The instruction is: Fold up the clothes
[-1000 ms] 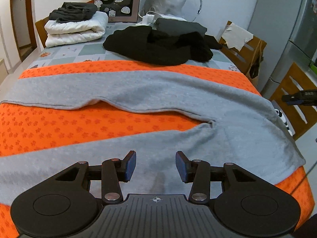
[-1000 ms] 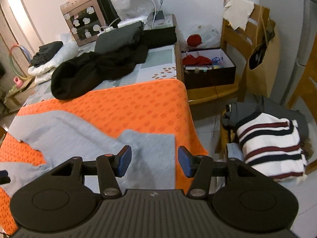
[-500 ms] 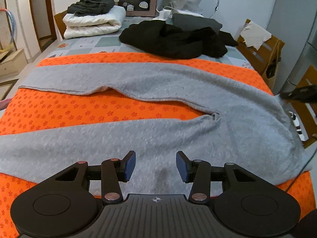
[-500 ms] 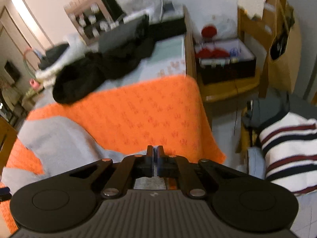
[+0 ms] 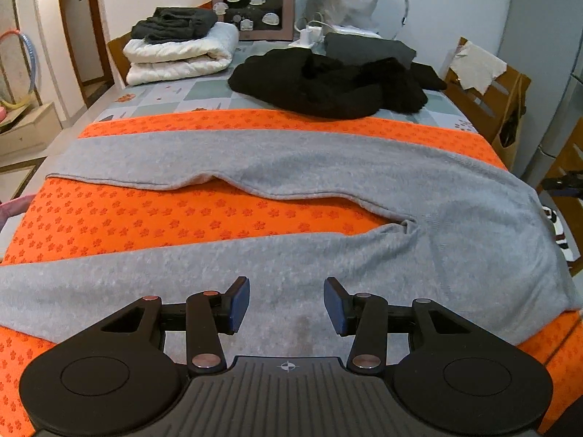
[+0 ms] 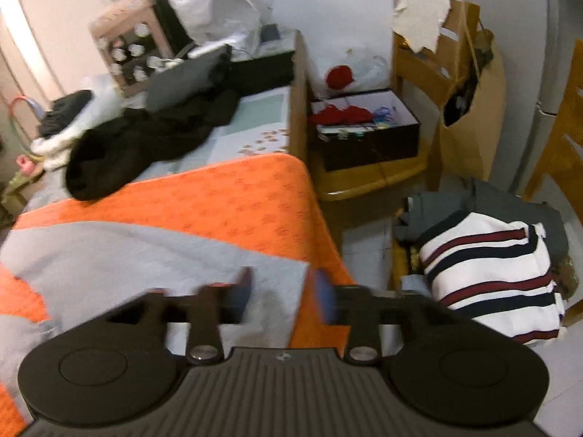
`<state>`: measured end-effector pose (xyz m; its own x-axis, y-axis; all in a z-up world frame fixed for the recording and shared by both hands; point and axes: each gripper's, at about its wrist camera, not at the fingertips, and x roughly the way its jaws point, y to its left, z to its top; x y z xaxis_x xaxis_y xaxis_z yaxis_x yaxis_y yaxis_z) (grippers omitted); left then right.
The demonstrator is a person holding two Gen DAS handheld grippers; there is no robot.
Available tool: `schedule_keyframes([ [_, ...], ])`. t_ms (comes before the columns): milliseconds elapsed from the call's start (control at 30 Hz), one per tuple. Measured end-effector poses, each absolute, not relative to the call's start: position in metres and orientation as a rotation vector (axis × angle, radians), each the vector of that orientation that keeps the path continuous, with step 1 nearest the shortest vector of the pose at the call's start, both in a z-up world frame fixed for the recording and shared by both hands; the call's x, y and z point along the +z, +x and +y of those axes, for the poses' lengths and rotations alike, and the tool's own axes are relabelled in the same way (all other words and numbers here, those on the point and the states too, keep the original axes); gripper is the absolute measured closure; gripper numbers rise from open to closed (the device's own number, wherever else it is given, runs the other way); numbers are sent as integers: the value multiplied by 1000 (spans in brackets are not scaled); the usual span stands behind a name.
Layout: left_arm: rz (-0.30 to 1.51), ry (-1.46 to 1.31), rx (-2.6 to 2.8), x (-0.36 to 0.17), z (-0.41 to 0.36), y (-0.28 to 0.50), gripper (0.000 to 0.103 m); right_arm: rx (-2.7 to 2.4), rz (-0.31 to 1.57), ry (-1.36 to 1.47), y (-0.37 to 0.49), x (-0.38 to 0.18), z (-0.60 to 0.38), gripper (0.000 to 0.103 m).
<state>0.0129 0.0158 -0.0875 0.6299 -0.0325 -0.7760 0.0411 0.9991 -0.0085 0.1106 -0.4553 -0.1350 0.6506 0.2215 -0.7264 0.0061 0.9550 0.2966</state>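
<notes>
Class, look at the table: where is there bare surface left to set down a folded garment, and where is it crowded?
Bare: the orange mat strip between the two legs of the grey trousers, and the mat's corner beyond the waistband. Crowded: the far end, with the black clothes heap, white quilt and box.

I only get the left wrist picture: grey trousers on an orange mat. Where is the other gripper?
Observer: The right gripper is over the trousers' waist corner, at the mat's right edge.
Operator: Is it holding the cloth?
Observer: No. Its jaws are apart, with nothing between them, though the picture is blurred.
Operator: What's on the floor past that edge?
Observer: A striped sweater, white with red and navy bands, on a dark heap.
Operator: Anything behind it?
Observer: A black box with red things inside, on a wooden seat.
</notes>
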Motion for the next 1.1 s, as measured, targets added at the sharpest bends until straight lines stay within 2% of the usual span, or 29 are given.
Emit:
schedule_keyframes([
  [533,937,-22,37,-99,51,11,55,93,1006,404,-17,-142,-421,48],
  [567,936,-18,33,-99,51,13,55,88,1007,396,-19,-142,-421,56],
  [633,933,-12,29,-99,51,16,55,76,1009,379,-22,-141,-420,95],
  [867,906,-43,30,-89,59,14,55,37,1016,321,-34,-137,-416,100],
  [967,904,-60,55,-89,70,10,55,20,1018,296,-39,-136,-415,99],
  [1033,901,-78,80,-88,79,6,55,23,1012,275,-40,-132,-410,93],
  [1067,899,-88,93,-87,84,4,55,36,1002,262,-38,-128,-404,79],
  [1100,897,-97,108,-87,93,1,55,50,992,249,-36,-123,-398,50],
])
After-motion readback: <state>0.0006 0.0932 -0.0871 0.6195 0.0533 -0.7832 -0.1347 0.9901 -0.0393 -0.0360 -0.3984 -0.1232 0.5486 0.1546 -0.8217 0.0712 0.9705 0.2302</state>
